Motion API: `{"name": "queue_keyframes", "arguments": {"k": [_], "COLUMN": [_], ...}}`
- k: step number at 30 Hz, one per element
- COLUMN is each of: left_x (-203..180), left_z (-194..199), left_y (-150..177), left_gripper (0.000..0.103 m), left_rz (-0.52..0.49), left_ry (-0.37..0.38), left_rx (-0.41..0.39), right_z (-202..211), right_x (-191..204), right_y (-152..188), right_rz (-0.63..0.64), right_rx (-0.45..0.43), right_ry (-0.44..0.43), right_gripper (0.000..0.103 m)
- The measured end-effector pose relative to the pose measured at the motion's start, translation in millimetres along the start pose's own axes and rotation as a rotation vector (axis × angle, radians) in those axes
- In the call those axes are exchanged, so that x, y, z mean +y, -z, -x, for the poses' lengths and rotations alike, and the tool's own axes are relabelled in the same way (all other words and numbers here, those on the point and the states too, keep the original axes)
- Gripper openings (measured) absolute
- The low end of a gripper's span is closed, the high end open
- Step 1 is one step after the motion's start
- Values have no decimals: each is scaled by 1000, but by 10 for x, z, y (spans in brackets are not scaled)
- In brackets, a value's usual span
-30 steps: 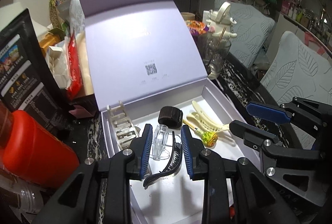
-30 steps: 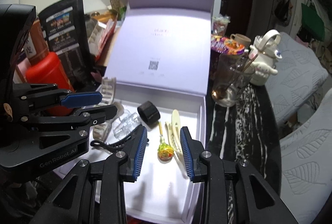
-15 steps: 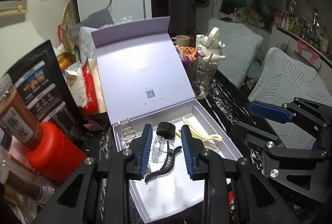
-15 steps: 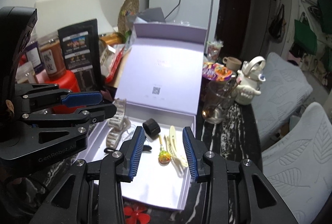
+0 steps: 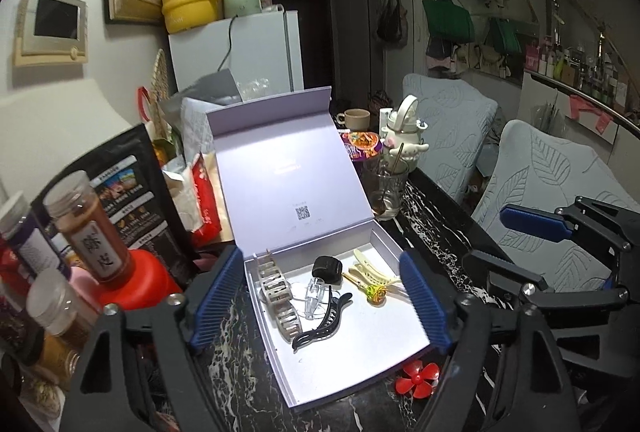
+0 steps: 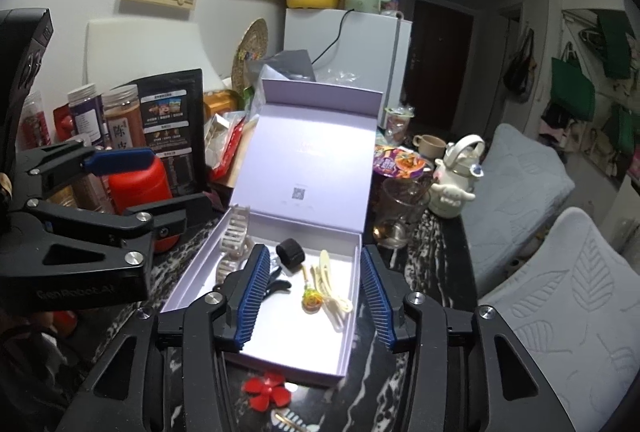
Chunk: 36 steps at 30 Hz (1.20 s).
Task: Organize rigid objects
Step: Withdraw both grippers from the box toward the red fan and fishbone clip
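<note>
An open lilac box (image 5: 384, 364) (image 6: 344, 360) lies on the dark marble table with its lid standing up. Inside lie a beige claw clip (image 5: 278, 292) (image 6: 234, 236), a clear clip (image 5: 312, 294), a black hair clip (image 5: 324, 324) (image 6: 276, 284), a black ring (image 5: 327, 268) (image 6: 291, 252), cream clips (image 5: 370, 268) (image 6: 328, 280) and a lollipop (image 5: 375, 293) (image 6: 311, 300). My left gripper (image 5: 320, 300) is open and empty, raised above the box. My right gripper (image 6: 316, 292) is open and empty, also raised over the box.
A red flower piece (image 5: 418, 378) (image 6: 266, 392) lies on the table before the box. Jars and a red can (image 5: 136, 272) (image 6: 138, 184) crowd the left. A glass (image 5: 386, 192) (image 6: 398, 212) and a white figurine (image 6: 456, 176) stand at the right. Grey chairs (image 5: 536, 184) are beyond the table's right edge.
Both grippers have pulled back and up from the box. Both have opened wider, the left much more so. The clips stay in the box.
</note>
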<state>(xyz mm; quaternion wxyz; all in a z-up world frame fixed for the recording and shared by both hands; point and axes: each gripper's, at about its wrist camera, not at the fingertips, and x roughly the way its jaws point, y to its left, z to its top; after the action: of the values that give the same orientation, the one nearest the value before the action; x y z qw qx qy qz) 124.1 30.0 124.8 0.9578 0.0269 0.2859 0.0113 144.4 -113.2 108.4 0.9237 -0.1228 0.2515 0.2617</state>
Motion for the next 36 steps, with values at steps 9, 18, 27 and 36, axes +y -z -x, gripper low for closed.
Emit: {"name": "queue_keyframes", "arguments": {"k": [9,18,27,36], "left_x": [-115,-224,-323,-380], "left_z": [315,455,510,519], "left_y": [88,317,596,864], "left_gripper": [100,100,100,100], "left_rz": [-31,-41,-24,-9], "left_ry": [-38,-25,3,24], "left_rx": [-48,-28,13,61], "right_z": [311,532,670,718], "right_x": [89,152,173,206], "right_y": [128,394,697,969], "right_rz": [13,-4,-37,-68], "right_rx": [-27,-21,8,46], "right_ry": [11,16,30,19], "right_gripper": [65,69,69,69]}}
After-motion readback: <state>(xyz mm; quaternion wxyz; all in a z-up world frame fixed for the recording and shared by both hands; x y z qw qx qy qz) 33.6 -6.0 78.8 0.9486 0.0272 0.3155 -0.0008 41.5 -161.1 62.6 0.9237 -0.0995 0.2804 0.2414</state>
